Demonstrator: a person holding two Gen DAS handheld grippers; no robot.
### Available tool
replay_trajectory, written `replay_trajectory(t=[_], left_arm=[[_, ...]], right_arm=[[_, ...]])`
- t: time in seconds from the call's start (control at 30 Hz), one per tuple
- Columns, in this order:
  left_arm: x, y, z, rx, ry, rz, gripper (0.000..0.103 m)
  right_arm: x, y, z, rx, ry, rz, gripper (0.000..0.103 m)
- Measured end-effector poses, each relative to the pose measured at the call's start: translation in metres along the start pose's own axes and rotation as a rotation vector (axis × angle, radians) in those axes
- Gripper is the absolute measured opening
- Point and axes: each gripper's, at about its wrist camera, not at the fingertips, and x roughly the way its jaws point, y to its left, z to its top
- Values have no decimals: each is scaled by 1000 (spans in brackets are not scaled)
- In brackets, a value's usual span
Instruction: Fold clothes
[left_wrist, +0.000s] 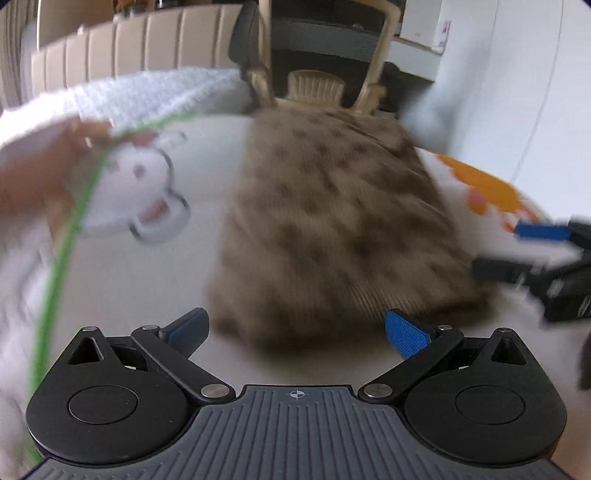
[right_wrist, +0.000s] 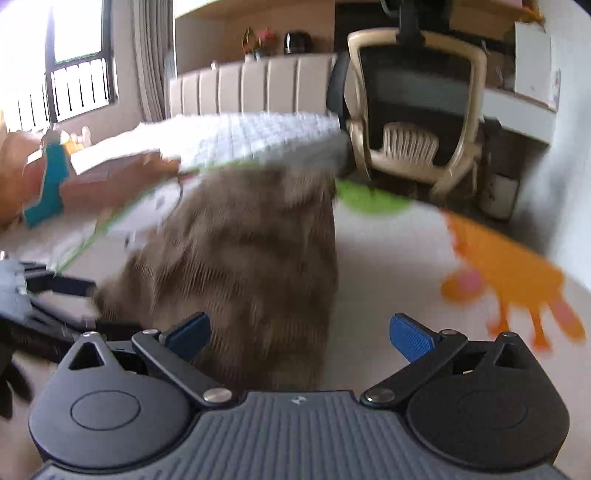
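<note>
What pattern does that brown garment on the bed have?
The brown garment is ribbed tan-brown with darker spots, clearest in the left wrist view.

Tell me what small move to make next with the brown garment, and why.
Probably bring both open grippers down onto the near edge of the brown garment and pinch it. The left gripper and right gripper each have fingers spread with nothing between them, and the garment lies as a long strip on the white printed surface, its near end just ahead of them. Motion blur hides finer detail.
</note>
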Motion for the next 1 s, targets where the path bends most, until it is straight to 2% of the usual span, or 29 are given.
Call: replay_trajectory(t=[0.13, 0.3, 0.5, 1.0], left_arm=[[-1, -23, -18, -18, -8, 100, 103], [5, -31, -21, -6, -42, 156, 103], [14, -37, -22, 14, -88, 202, 103], [16, -36, -23, 13, -92, 203, 103]], right_arm=[[-5, 0, -34, -24, 103, -124, 103], [-10, -12, -49, 53, 72, -111, 103], [-4, -20, -54, 73, 37, -101, 103], [-1, -16, -54, 73, 40, -103, 103]])
